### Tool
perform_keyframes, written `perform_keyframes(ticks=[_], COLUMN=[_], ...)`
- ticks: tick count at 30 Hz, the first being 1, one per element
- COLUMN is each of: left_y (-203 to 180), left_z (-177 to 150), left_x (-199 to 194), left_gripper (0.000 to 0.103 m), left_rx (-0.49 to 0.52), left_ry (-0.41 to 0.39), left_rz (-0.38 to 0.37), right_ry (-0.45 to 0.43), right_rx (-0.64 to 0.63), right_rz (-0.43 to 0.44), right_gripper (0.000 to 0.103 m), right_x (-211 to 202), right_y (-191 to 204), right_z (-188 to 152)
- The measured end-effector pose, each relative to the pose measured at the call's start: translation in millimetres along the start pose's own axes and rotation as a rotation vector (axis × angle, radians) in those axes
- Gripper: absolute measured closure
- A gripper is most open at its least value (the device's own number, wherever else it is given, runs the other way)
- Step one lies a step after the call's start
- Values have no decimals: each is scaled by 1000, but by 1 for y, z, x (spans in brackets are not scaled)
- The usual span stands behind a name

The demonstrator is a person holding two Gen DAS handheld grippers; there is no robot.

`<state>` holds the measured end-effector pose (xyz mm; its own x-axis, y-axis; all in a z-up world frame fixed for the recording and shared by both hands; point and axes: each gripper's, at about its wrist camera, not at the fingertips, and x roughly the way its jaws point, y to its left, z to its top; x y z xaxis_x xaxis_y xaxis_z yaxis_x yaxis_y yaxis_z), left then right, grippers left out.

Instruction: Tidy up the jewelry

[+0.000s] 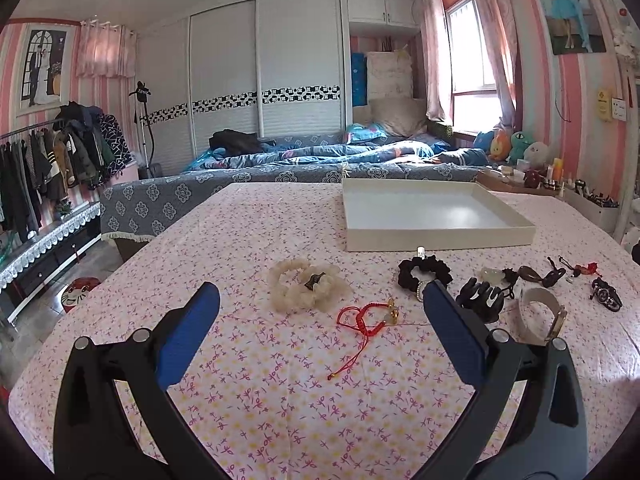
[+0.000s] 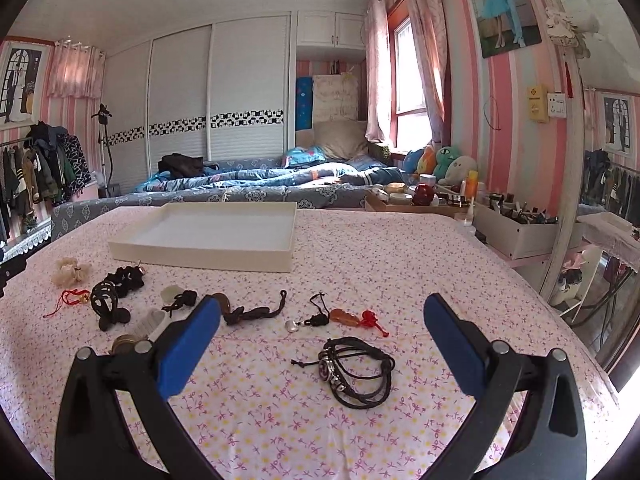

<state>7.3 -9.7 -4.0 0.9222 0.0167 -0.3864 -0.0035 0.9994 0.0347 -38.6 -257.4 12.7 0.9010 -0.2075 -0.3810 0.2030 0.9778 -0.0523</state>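
Observation:
A shallow white tray [image 1: 440, 236] [image 2: 192, 254] stands on the floral tablecloth. In front of it lie jewelry pieces in a row. In the left wrist view my open, empty left gripper [image 1: 320, 300] hovers just short of a red cord bracelet [image 1: 362, 318] and a cream scrunchie [image 1: 306, 286]; a black scrunchie [image 1: 424, 268], a black claw clip [image 1: 480, 294] and a white-strap watch [image 1: 540, 314] lie to its right. In the right wrist view my open, empty right gripper [image 2: 322, 310] hovers over a black leather bracelet [image 2: 358, 372], with an orange and red charm [image 2: 352, 318] beyond it.
A bed with blue bedding [image 1: 320, 156] lies beyond the table. Cosmetics and a white box [image 2: 516, 232] crowd the right side by the wall. A clothes rack [image 1: 48, 160] stands at the far left. A brown bead cord [image 2: 248, 310] lies mid-table.

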Motion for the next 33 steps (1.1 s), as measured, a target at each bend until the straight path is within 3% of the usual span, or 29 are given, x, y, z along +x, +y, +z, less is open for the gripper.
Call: perform_keyframes(ticks=[5,18,28,33], left_y=[1,1,6,7], left_z=[0,0,1,0], left_x=[0,-7,-2,-2], left_gripper=[3,3,3,3], left_rx=[-5,-15,-38,-40], left_ry=[1,-29,-7,-7], left_rz=[-17,-40,-16,-1], right_ry=[-2,-6,-5,15], right_rx=[23,26,19,4], right_rz=[-56,-98,-81,-24], right_gripper=[1,1,1,1], right_x=[0,-3,-3,-4], right_y=[-4,-6,-5,-1], right_z=[-1,-2,-2,-2])
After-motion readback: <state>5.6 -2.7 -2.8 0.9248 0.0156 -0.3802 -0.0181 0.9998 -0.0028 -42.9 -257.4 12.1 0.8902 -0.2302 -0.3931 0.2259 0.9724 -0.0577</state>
